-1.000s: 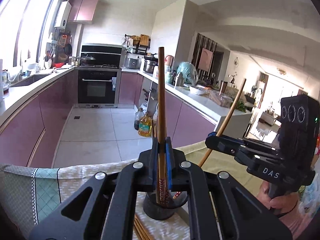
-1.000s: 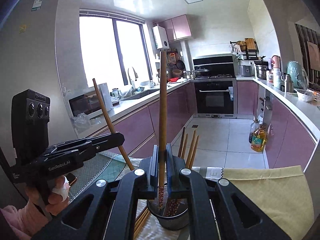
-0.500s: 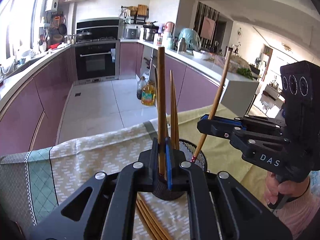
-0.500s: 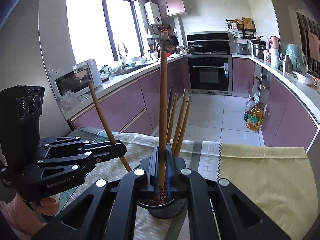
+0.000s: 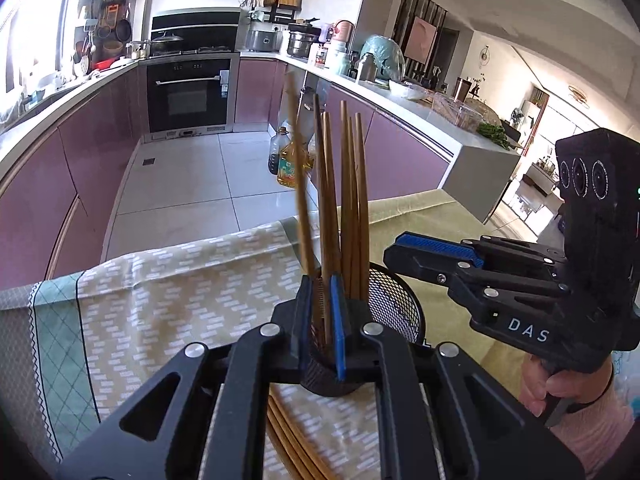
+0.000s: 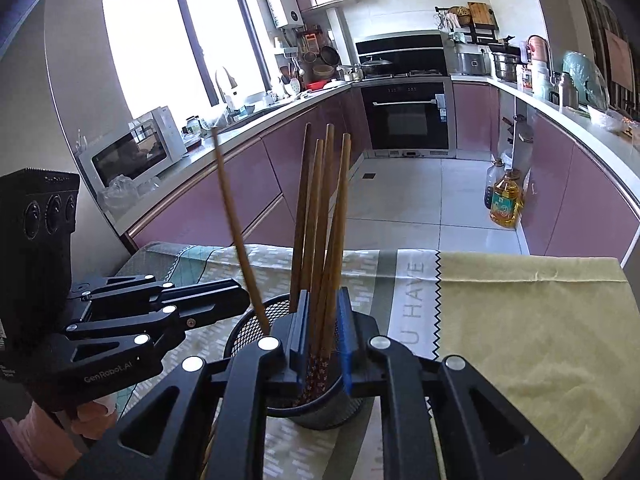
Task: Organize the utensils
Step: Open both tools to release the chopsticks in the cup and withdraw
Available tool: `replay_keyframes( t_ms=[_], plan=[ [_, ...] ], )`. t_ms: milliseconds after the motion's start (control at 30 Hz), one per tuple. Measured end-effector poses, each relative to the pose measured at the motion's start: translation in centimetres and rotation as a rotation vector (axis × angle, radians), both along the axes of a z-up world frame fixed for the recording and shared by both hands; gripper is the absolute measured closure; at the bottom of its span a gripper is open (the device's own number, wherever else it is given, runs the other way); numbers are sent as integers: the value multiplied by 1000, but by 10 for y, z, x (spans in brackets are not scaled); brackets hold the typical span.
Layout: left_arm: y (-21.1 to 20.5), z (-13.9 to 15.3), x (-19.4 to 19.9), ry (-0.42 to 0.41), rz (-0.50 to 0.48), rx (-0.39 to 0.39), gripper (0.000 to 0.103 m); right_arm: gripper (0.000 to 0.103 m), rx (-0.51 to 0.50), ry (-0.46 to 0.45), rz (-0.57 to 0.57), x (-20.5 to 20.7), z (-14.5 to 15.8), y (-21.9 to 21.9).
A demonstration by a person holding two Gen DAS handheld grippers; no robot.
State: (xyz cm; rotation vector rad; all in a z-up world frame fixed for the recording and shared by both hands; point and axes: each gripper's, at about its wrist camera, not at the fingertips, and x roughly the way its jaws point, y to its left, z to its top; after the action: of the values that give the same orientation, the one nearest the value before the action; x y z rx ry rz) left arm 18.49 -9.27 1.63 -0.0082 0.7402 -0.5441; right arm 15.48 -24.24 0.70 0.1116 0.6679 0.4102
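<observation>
- Our left gripper (image 5: pixel 323 316) pinches one chopstick (image 5: pixel 320 184), its tip down in the mesh holder (image 5: pixel 394 300).
- Our right gripper (image 6: pixel 323 334) has just been opening; chopsticks (image 6: pixel 320 208) stand loose between its jaws.
- The holder sits mid-tablecloth (image 5: pixel 180 300).

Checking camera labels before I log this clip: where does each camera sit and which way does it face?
Left wrist: on the left gripper, shut on a chopstick, facing the mesh holder and oven; shows its own fingers, the right gripper and right hand.
Right wrist: on the right gripper, facing holder, oven and window; shows the left gripper and left hand.
Shared: holder, chopsticks, tablecloth, oven.
</observation>
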Motion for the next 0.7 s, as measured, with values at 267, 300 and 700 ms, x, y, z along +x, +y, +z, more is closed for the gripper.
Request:
replay_keyframes(
  t_ms=[267,300,700],
  plan=[
    [15,-5,-21,-21,19,-28,86,74,12,-22,19,-14,3,2],
    [18,-5,-26,-32,24,-29,83,74,16,-27,23,-17,4,2],
    [61,-36,-78,-38,70,52,59,59,-8,-85,178,-81,2,28]
  ],
)
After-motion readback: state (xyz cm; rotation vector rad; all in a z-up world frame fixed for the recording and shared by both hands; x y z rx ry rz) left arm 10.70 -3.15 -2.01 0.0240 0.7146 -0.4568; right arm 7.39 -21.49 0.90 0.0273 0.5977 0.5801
